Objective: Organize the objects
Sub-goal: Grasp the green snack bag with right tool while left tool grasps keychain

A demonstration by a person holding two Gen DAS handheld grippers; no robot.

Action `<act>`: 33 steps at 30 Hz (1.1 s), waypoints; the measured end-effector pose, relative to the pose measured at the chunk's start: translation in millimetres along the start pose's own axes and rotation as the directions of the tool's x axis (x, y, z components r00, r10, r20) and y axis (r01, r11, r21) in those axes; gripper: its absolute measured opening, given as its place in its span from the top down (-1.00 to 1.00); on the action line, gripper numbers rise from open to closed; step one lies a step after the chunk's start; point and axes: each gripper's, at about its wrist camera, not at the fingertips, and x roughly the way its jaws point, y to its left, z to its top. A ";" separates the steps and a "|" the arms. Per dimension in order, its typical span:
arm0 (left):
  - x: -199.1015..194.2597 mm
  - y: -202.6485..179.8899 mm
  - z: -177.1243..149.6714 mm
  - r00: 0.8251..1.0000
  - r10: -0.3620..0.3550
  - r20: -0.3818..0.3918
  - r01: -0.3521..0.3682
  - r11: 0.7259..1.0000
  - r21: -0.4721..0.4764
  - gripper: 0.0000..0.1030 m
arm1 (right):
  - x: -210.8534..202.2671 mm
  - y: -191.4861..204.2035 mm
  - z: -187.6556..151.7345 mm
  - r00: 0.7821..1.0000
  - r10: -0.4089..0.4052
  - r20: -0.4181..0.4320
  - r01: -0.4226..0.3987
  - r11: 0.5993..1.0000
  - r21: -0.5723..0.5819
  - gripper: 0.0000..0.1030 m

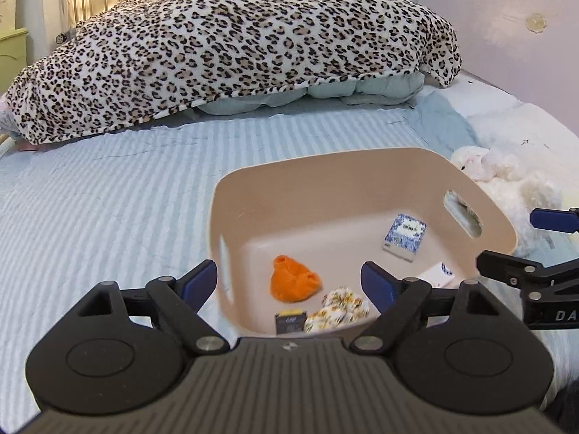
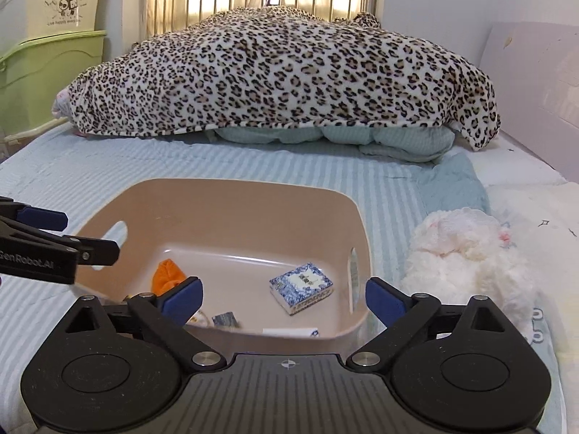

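A beige plastic bin (image 1: pixel 325 177) (image 2: pixel 231 199) sits on the striped bed. Inside lie an orange cloth (image 1: pixel 293 282) (image 2: pixel 166 275), a blue-and-white patterned box (image 1: pixel 404 237) (image 2: pixel 302 287), a floral cloth (image 1: pixel 340 307), a small dark packet (image 1: pixel 289 322) (image 2: pixel 225 319) and a white box (image 1: pixel 436 275). My left gripper (image 1: pixel 289 284) is open and empty over the bin's near left rim. My right gripper (image 2: pixel 284 298) is open and empty over the bin's near right rim. Each gripper shows at the edge of the other's view.
A white plush toy (image 2: pixel 470 253) (image 1: pixel 506 177) lies on the bed right of the bin. A leopard-print blanket (image 1: pixel 231 47) (image 2: pixel 286 72) covers a heap at the far end. Green storage boxes (image 2: pixel 47 72) stand at the left. A wall panel (image 2: pixel 535 90) is at the right.
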 end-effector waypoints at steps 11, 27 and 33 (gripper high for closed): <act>-10.1 28.1 -54.9 0.996 0.034 -0.087 -0.036 0.999 -0.021 -0.75 | -18.3 11.2 -41.8 0.998 0.018 -0.065 -0.019 1.000 -0.022 -1.00; 38.7 55.7 -127.2 0.964 0.023 -0.266 -0.029 0.999 -0.017 -0.75 | 24.5 33.9 -86.7 0.966 0.098 -0.240 -0.096 0.995 0.019 -0.99; 45.6 56.0 -125.6 0.973 -0.017 -0.229 0.020 1.000 0.011 -0.73 | 39.3 50.2 -84.9 0.959 0.122 -0.254 -0.124 0.992 0.008 -0.98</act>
